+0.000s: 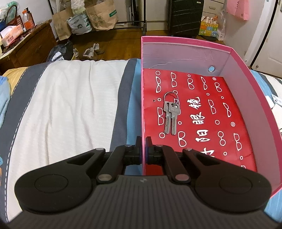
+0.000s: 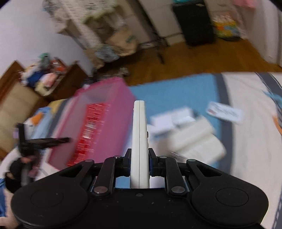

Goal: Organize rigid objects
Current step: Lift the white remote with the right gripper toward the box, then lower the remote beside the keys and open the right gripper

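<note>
Left gripper [image 1: 143, 141] is pinching the near wall of the pink box [image 1: 264, 112]; keys [image 1: 170, 114] are lying on its red floor. Right gripper [image 2: 139, 155] is clamping an upright white device [image 2: 139, 133] above the bed [image 2: 246, 123].

A lived-in bedroom in a private home: a bed [image 1: 70, 98] spread with a white, grey and blue cover fills the foreground, above a wooden floor [image 1: 119, 44]. Along the far wall stand a black suitcase [image 1: 185, 17], brown paper bags [image 1: 102, 15] and a metal rack [image 1: 139, 22]. A dark wooden dresser [image 1: 28, 47] holds a tissue box [image 1: 11, 34]; shoes [image 1: 93, 50] lie on the floor.
</note>
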`<state>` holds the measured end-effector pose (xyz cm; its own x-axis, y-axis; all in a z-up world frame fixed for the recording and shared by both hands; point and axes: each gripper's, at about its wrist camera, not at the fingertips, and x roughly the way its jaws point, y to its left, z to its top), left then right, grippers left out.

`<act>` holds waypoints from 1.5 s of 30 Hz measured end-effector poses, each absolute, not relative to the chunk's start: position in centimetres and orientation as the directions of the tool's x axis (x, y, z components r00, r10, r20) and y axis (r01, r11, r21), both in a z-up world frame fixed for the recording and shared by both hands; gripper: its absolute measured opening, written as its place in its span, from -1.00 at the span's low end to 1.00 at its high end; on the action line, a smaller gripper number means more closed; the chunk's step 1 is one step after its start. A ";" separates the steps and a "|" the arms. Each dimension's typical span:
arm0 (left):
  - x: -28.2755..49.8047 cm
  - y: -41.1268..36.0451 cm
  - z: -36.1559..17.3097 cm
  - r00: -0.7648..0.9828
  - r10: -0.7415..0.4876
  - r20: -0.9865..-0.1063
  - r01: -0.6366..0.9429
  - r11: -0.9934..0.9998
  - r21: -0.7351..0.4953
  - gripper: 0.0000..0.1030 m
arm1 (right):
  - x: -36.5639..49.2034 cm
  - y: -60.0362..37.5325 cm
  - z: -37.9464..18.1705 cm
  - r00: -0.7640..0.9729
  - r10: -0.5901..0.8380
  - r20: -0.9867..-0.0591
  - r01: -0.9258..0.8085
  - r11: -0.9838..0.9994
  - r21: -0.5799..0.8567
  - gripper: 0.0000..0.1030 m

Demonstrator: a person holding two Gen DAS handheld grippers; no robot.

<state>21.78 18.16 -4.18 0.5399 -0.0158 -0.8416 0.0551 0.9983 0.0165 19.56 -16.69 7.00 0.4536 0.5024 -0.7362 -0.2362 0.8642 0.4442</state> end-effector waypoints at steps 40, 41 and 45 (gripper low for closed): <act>22.0 20.1 -4.6 0.529 -0.094 -0.843 0.063 0.995 -0.071 -0.90 | 26.5 2.1 5.7 0.249 0.483 -0.840 -0.803 0.587 0.100 -0.04; 22.1 20.1 -4.7 0.528 -0.094 -0.844 0.062 0.996 -0.072 -0.90 | 26.5 0.9 6.2 0.249 0.490 -0.835 -0.769 0.625 0.138 -0.04; 22.3 20.1 -4.8 0.517 -0.092 -0.851 0.053 0.996 -0.075 -0.90 | 26.2 -2.6 6.8 0.260 0.514 -0.817 -0.647 0.721 0.248 -0.04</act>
<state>22.29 20.10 -4.82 0.5168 -0.0917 -0.8512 0.0526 0.9958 -0.0753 26.21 -2.62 6.79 0.2601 0.5145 -0.8171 -0.6467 0.7212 0.2483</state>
